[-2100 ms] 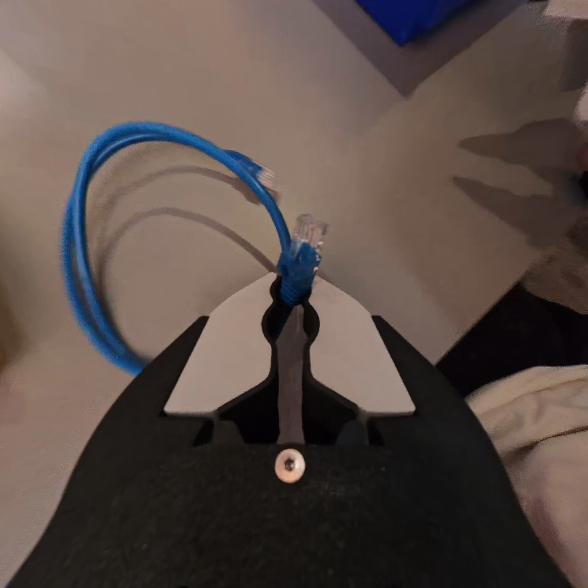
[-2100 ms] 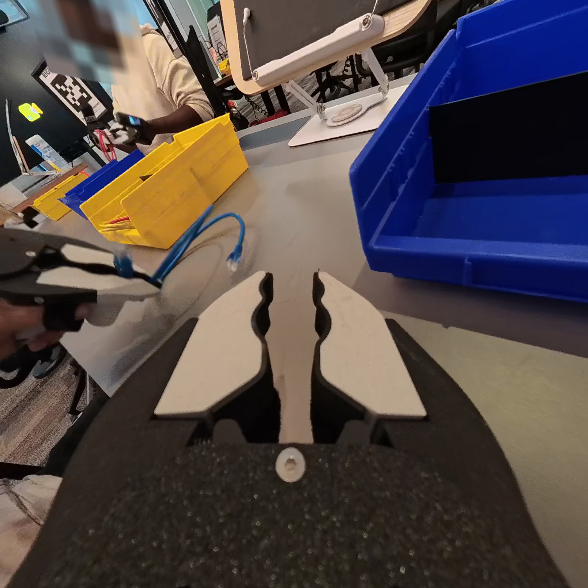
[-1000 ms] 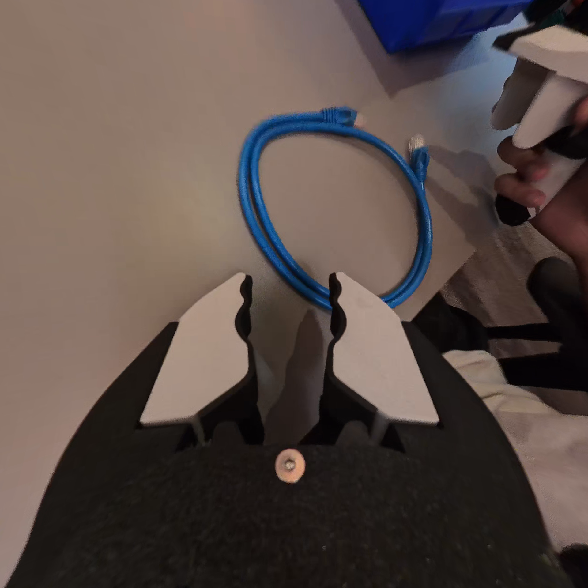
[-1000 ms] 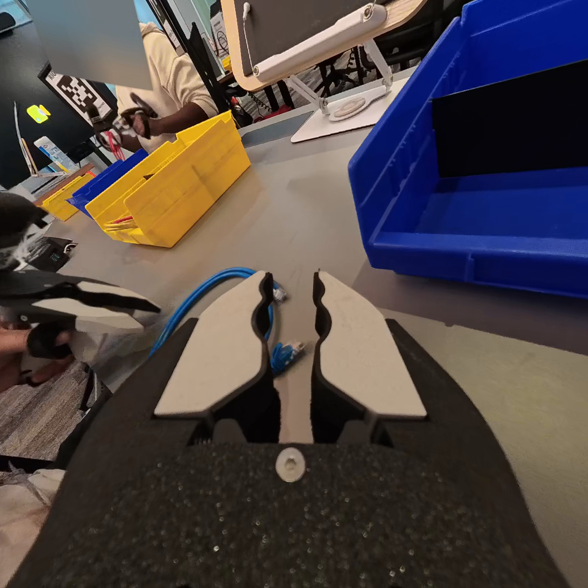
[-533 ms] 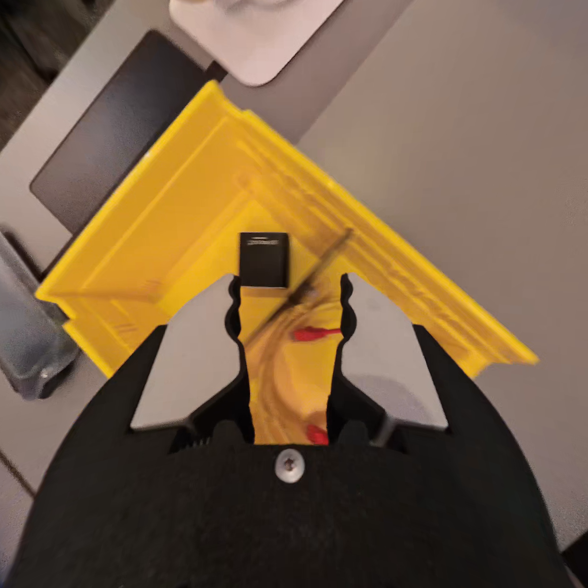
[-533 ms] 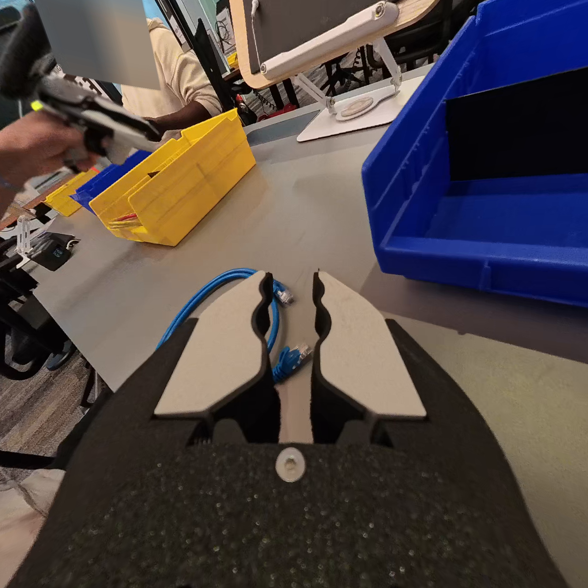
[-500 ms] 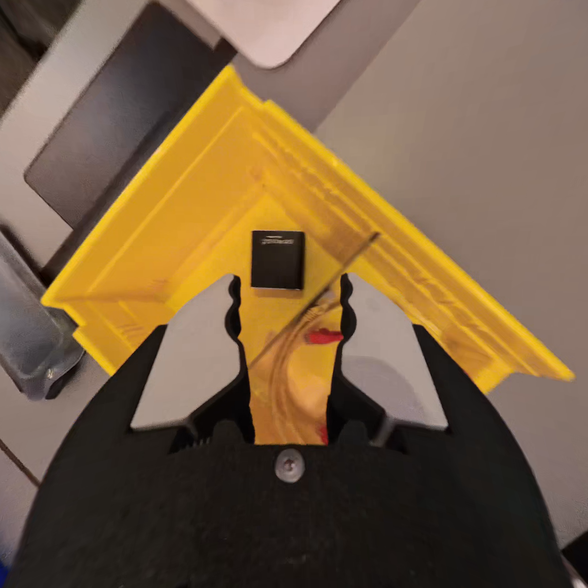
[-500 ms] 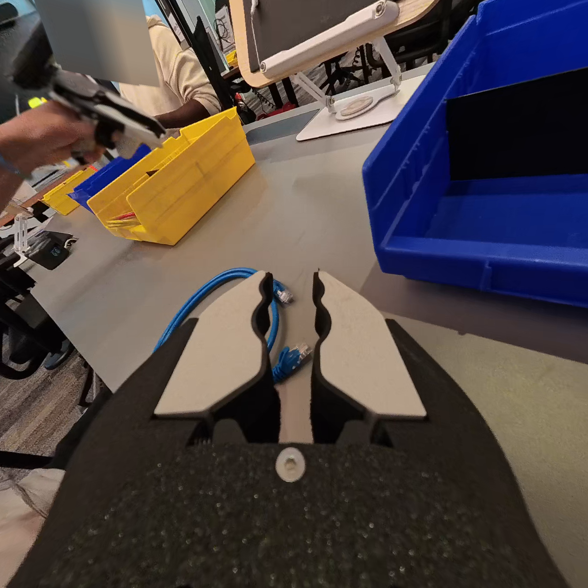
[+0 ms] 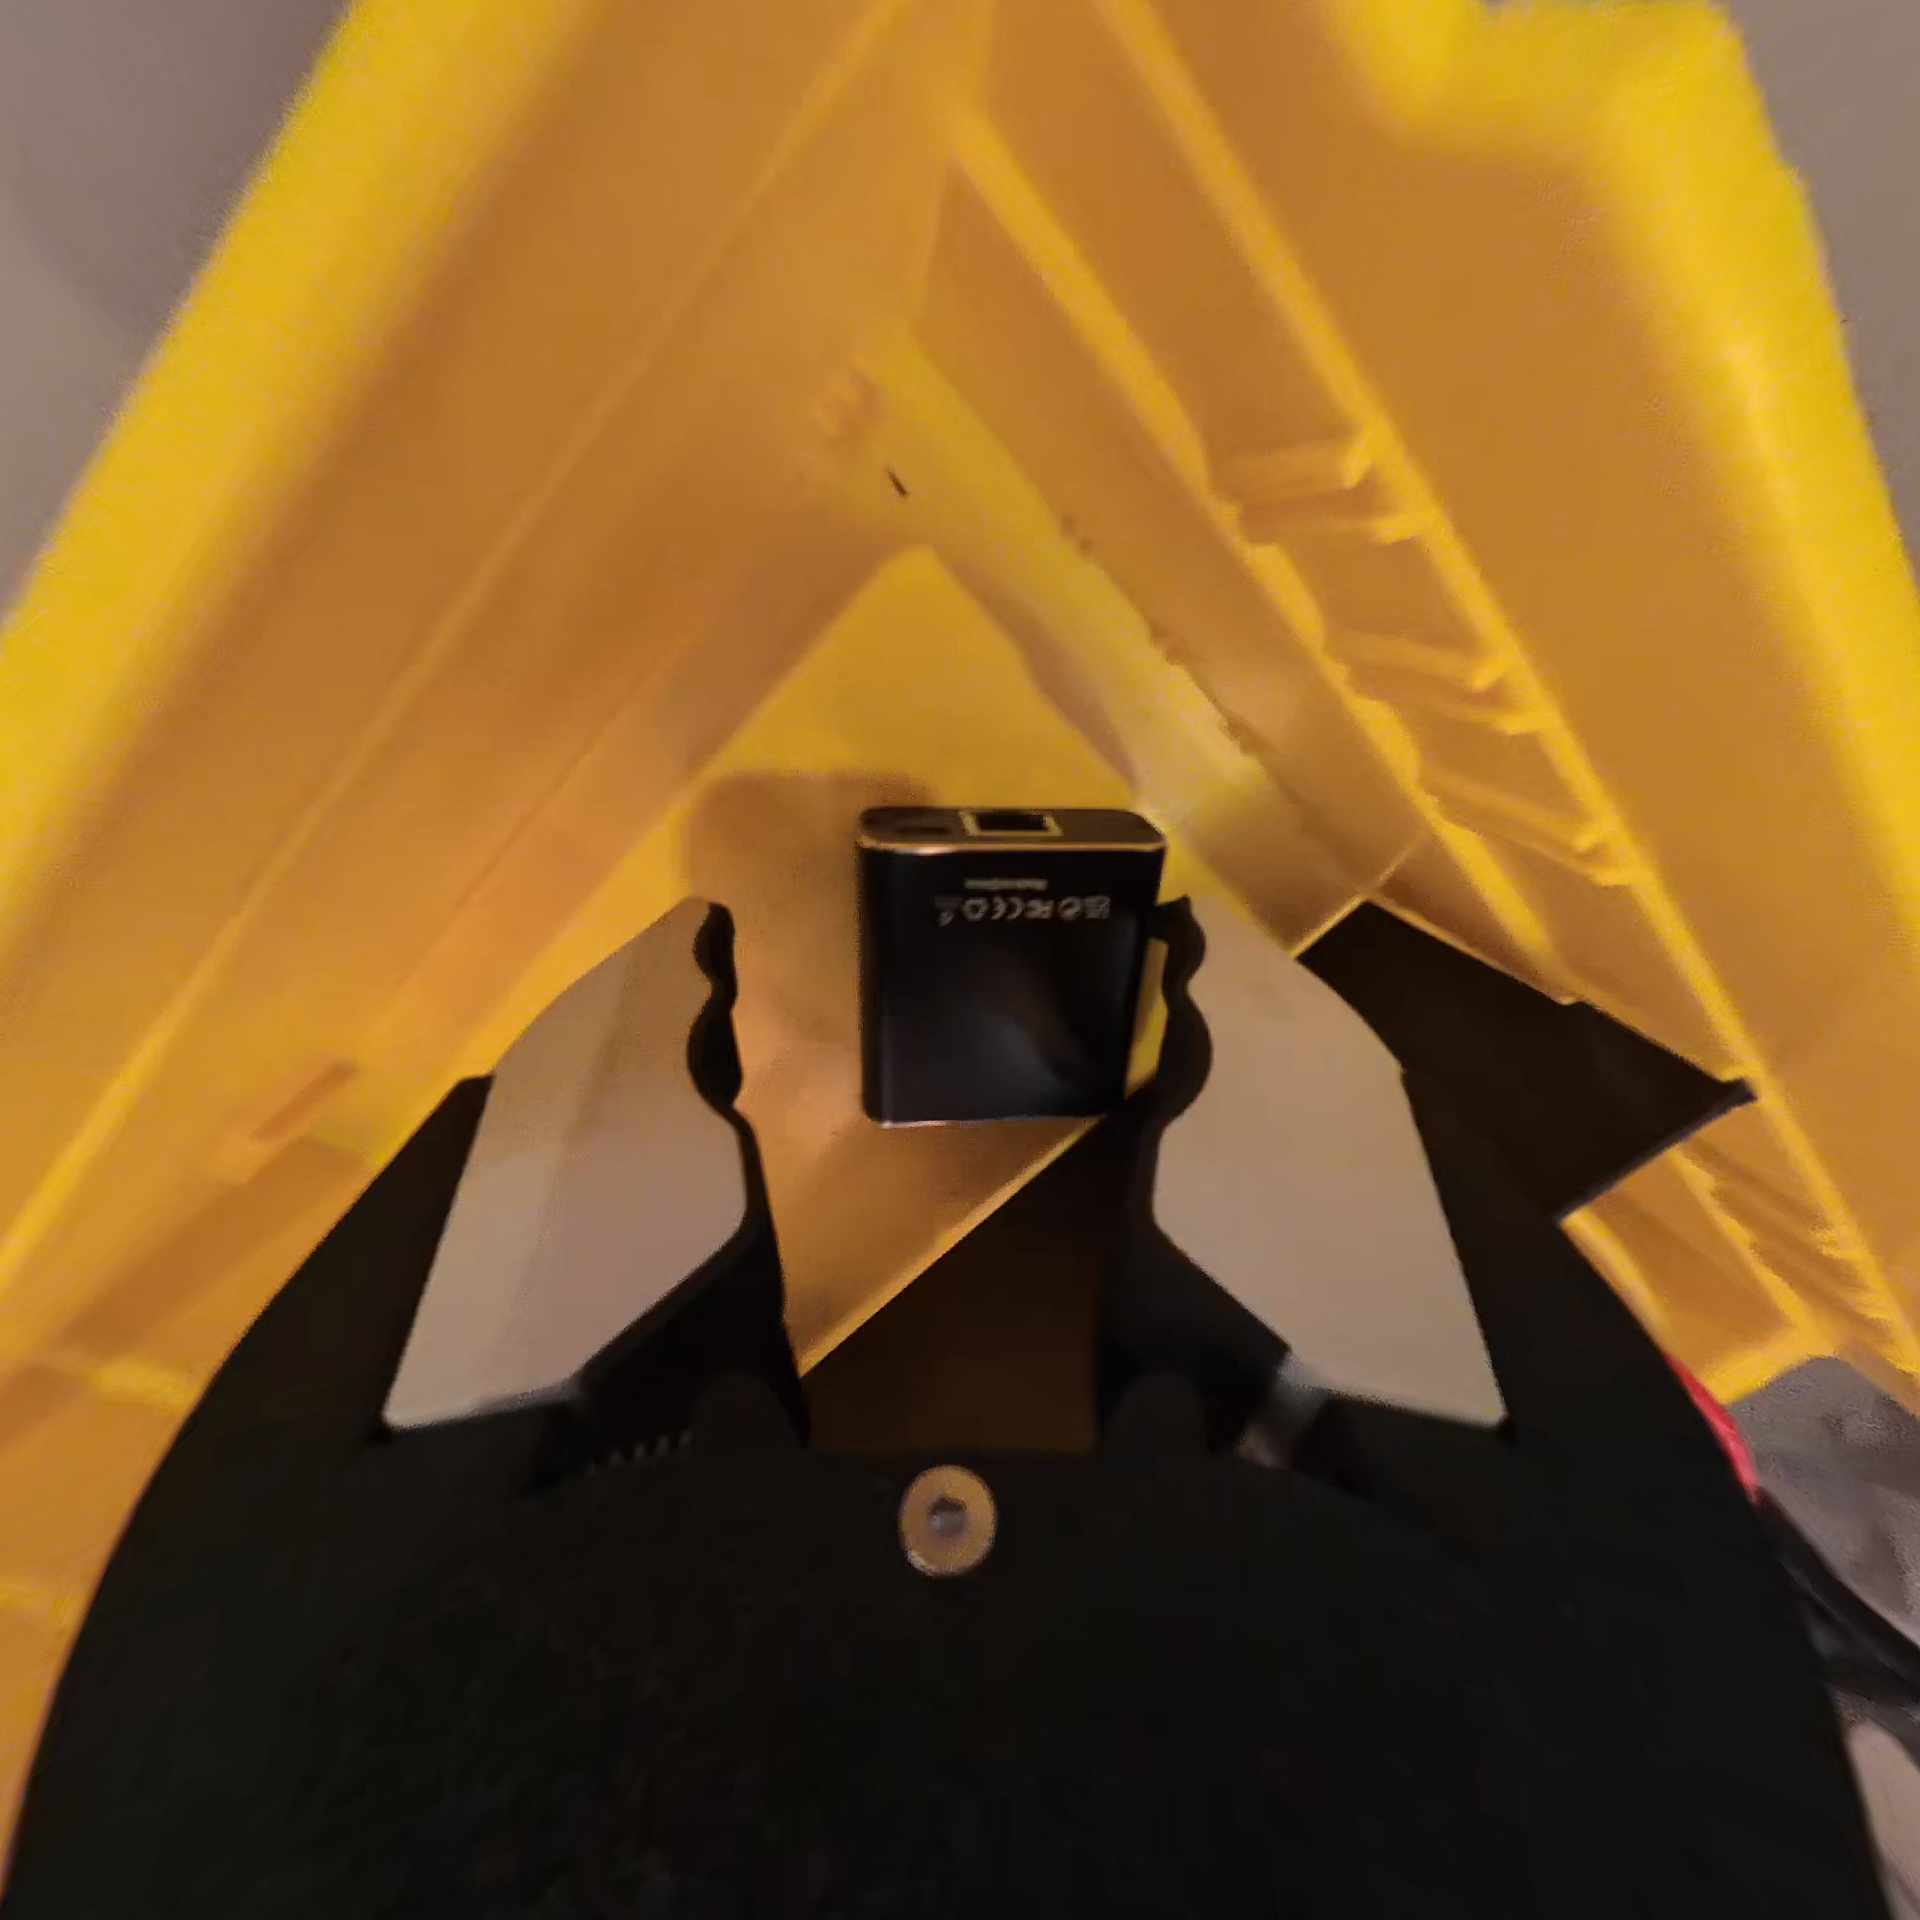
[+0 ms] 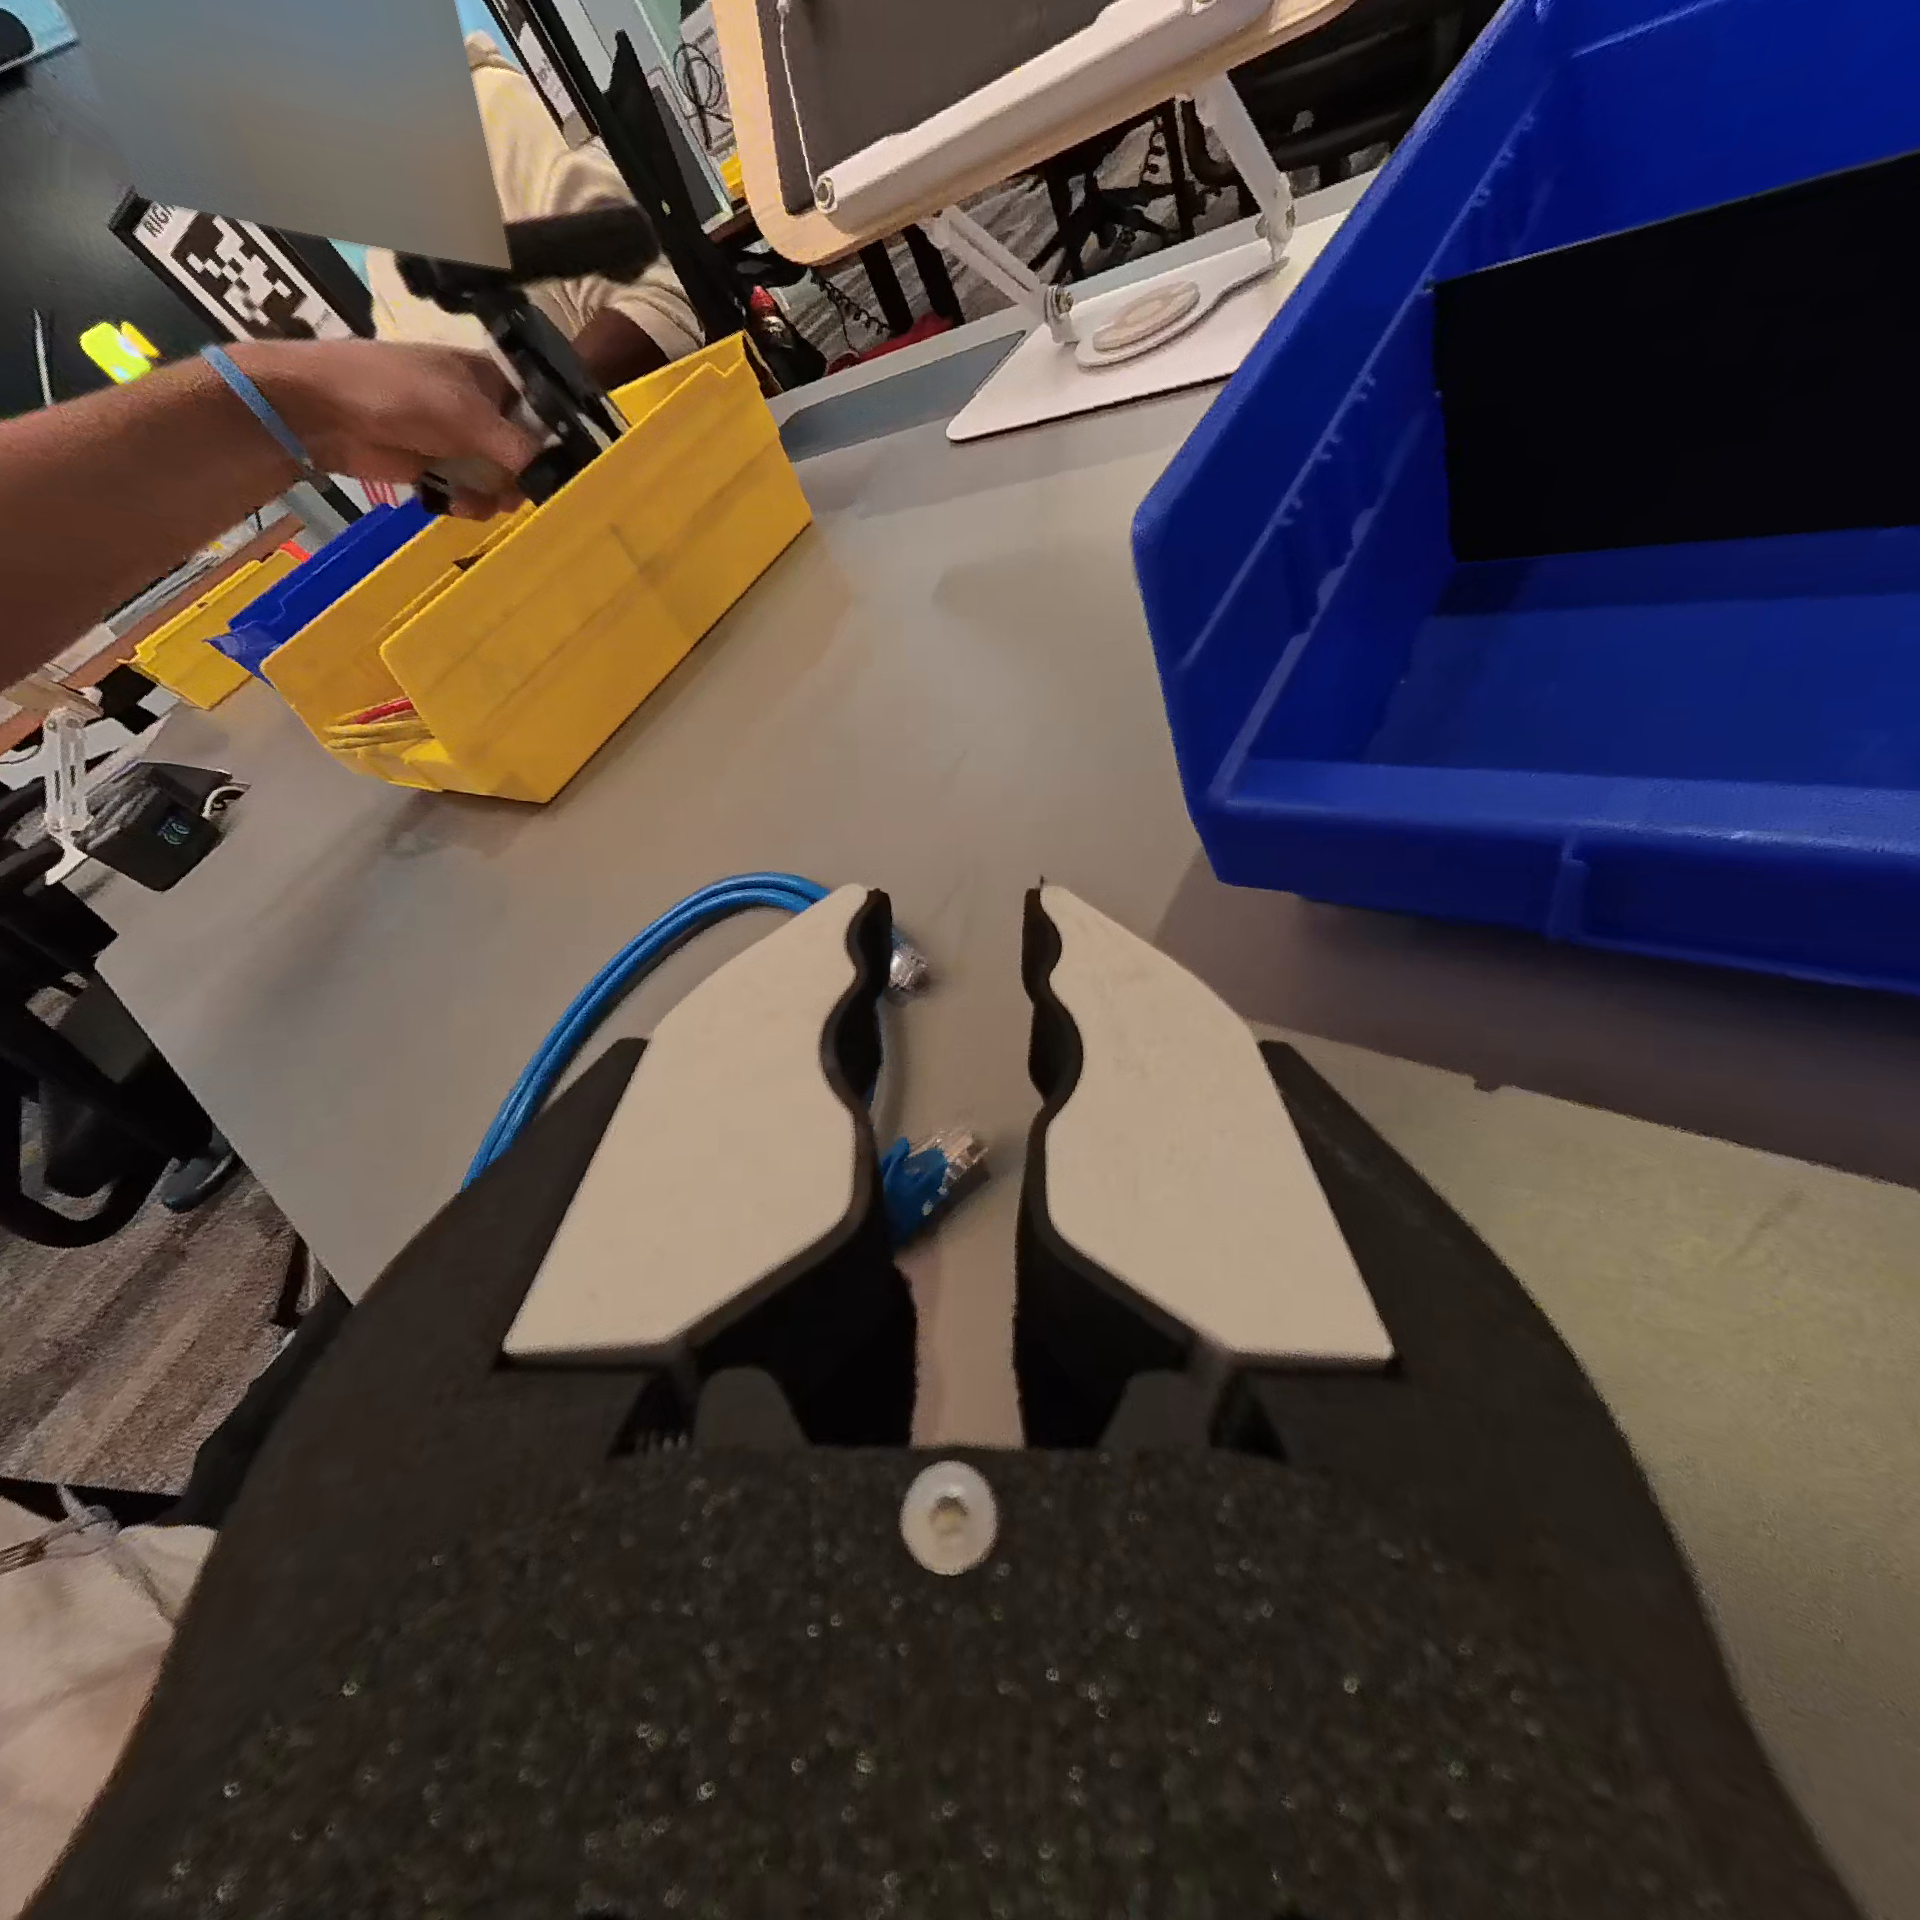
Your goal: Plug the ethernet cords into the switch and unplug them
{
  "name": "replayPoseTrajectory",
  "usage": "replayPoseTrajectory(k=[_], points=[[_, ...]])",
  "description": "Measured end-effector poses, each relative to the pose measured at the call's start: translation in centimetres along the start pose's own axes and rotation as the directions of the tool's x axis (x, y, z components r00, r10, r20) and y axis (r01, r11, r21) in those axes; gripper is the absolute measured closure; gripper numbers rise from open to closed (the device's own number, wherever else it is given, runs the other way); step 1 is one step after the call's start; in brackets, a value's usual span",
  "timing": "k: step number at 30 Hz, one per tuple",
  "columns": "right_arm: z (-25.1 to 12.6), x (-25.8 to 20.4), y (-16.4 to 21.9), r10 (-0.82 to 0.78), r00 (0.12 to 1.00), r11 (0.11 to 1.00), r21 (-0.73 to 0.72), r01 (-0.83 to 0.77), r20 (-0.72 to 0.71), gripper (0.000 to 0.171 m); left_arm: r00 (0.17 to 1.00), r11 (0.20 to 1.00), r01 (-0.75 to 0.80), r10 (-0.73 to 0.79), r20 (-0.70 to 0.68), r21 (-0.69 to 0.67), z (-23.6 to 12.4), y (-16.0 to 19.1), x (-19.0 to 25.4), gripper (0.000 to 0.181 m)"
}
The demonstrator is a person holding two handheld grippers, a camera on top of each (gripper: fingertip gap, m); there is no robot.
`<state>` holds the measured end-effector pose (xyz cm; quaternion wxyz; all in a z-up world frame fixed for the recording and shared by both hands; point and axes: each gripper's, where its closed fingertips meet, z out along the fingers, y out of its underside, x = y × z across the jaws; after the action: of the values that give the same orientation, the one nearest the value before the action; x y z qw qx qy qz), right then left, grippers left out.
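A small black switch (image 9: 1006, 966) lies on the floor of the yellow bin (image 9: 520, 520), with a port on its far end. My left gripper (image 9: 945, 920) is open and low inside the bin, its fingers on either side of the switch, the right finger close to it. In the right wrist view a hand holds the left gripper (image 10: 540, 416) down in the yellow bin (image 10: 582, 623). My right gripper (image 10: 956, 899) is open and empty above the coiled blue ethernet cord (image 10: 582, 1018) on the grey table. One plug (image 10: 935, 1164) lies between its fingers.
A large blue bin (image 10: 1558, 727) stands to the right on the table (image 10: 935, 644). A black divider (image 9: 1507, 1060) crosses the yellow bin. Red and yellow cords (image 10: 384, 717) lie in the bin's front part. A white stand (image 10: 1122, 343) is at the back. The table edge is to the left. Some 50 cm of space lies between my two pairs of fingers.
My left gripper left the blue cord, swung over to the yellow bin and dropped down around the switch, jaws spread wider. My right gripper stayed almost still over the cord.
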<state>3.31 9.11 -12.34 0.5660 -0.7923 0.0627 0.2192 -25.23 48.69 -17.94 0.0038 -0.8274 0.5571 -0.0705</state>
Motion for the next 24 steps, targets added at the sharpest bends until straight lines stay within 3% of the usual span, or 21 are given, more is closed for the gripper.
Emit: replayPoseTrajectory(k=[1, 3, 9, 12, 14, 19, 24], points=[[0.1, 0.0, 0.0, 0.004, 1.000, 1.000, -0.001, -0.004, 0.006, 0.147, 0.999, 1.000, 0.021, -0.022, -0.041, -0.003, 0.4, 0.0, 0.3, 0.102], [0.2, -0.2, 0.0, 0.007, 1.000, 1.000, -0.006, -0.007, 0.017, 0.147, 0.999, 1.000, 0.028, -0.029, -0.040, -0.006, 0.9, 0.2, 0.2, 0.101], [0.4, -0.5, 0.3, -0.005, 1.000, 1.000, -0.019, 0.005, 0.023, 0.146, 0.981, 0.995, -0.096, 0.101, 0.167, -0.038, 1.0, 0.2, -1.0, 0.118], [0.2, -0.5, 0.2, -0.012, 1.000, 1.000, -0.012, 0.012, 0.018, 0.147, 0.923, 0.983, -0.175, 0.147, 0.355, 0.048, -0.9, -0.7, -2.5, 0.119], [0.1, -0.6, -0.1, -0.026, 1.000, 1.000, 0.005, 0.026, 0.012, 0.147, 0.885, 0.958, -0.227, 0.126, 0.447, 0.178, -3.6, -1.9, -1.9, 0.119], [1.7, -3.3, -1.1, -0.110, 0.991, 0.994, 0.026, 0.108, 0.083, 0.145, 0.780, 0.742, -0.464, 0.085, 0.619, 0.483, -11.7, -3.7, 6.5, 0.119], [5.8, -9.9, -3.2, -0.166, 0.945, 0.985, 0.009, 0.170, 0.281, 0.138, 0.612, 0.517, -0.707, 0.106, 0.784, 0.482, -14.9, -3.2, 18.9, 0.119]])
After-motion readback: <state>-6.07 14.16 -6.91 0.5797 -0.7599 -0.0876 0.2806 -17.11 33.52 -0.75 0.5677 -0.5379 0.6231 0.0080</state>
